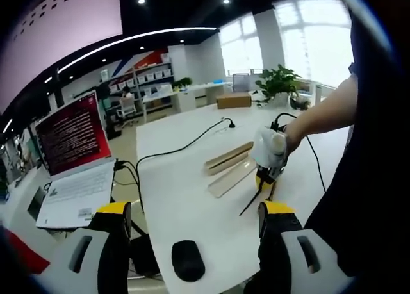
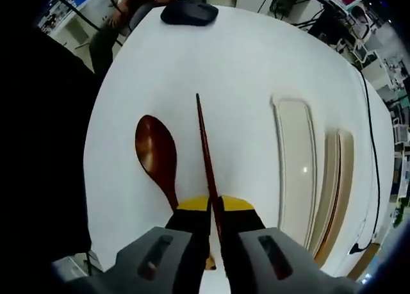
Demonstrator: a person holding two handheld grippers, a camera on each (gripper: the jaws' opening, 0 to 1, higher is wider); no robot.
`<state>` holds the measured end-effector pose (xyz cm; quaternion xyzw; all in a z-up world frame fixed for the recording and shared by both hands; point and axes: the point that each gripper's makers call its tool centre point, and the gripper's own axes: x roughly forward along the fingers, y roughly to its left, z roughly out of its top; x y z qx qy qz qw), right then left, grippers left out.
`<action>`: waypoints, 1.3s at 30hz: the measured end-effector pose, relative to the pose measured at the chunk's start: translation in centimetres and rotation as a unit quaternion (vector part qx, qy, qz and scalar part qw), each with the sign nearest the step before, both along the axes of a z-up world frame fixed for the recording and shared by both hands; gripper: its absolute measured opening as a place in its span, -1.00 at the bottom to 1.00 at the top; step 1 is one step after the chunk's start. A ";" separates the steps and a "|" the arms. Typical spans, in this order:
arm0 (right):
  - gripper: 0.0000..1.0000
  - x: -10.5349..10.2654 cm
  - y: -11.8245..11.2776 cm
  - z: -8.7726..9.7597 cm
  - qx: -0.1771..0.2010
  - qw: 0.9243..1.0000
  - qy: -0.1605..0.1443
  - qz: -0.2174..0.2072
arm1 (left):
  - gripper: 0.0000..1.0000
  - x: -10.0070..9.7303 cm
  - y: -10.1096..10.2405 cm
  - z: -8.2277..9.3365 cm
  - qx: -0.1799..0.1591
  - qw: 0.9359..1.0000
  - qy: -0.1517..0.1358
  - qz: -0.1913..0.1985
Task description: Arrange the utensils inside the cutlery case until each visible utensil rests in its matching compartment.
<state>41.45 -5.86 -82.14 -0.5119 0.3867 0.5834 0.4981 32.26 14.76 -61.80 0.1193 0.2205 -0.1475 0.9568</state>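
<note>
The right tool (image 2: 211, 211) was clamped on the chopstick (image 2: 205, 147), held above the white surface (image 2: 243, 63); the spoon (image 2: 155, 150) lay beside it, outside the case; the cutlery case (image 2: 296, 166) and its lid (image 2: 336, 191) stood apart, apparently unfilled; the left tool (image 1: 192, 227) hung open, idle; loading had, by appearance, barely begun.

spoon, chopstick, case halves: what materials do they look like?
Spoon: likely lacquered wood, reddish-brown, glossy highlight on the bowl.
Chopstick, held in the right gripper: dark reddish-brown, probably the same lacquered wood.
Cutlery case and its lid: pale beige, smooth matte, probably plastic; could be light wood or wheat-fibre composite.
</note>
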 end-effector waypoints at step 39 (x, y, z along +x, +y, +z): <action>-1.00 5.9 -2.7 5.6 0.048 0.996 -0.042 -0.067 | 0.68 1.3 -2.9 2.2 -0.013 0.999 -0.028 -0.030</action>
